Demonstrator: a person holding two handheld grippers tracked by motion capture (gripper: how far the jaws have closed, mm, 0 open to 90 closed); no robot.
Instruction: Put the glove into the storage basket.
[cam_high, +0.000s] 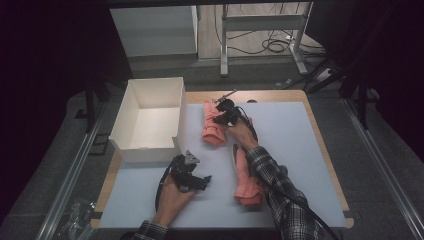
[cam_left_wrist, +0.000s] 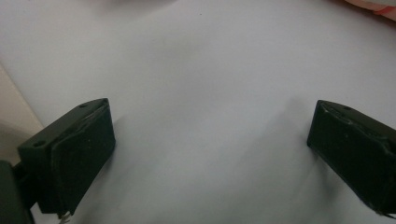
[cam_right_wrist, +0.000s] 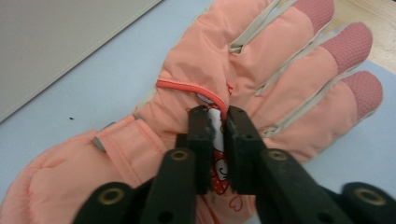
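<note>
The person wears a plaid flannel shirt in dark and pale checks; the right sleeve (cam_high: 285, 200) reaches the wrist, and the left cuff (cam_high: 150, 231) has the same pattern. The left gripper (cam_high: 192, 175) is black, topped by a grey three-cornered plate, with a black cable looping from it. Its fingers (cam_left_wrist: 74, 158) are blocky matte black slabs with small screw holes. The right gripper (cam_right_wrist: 217, 140) has black linkage arms with brass-ringed rivets and a black cable.
</note>
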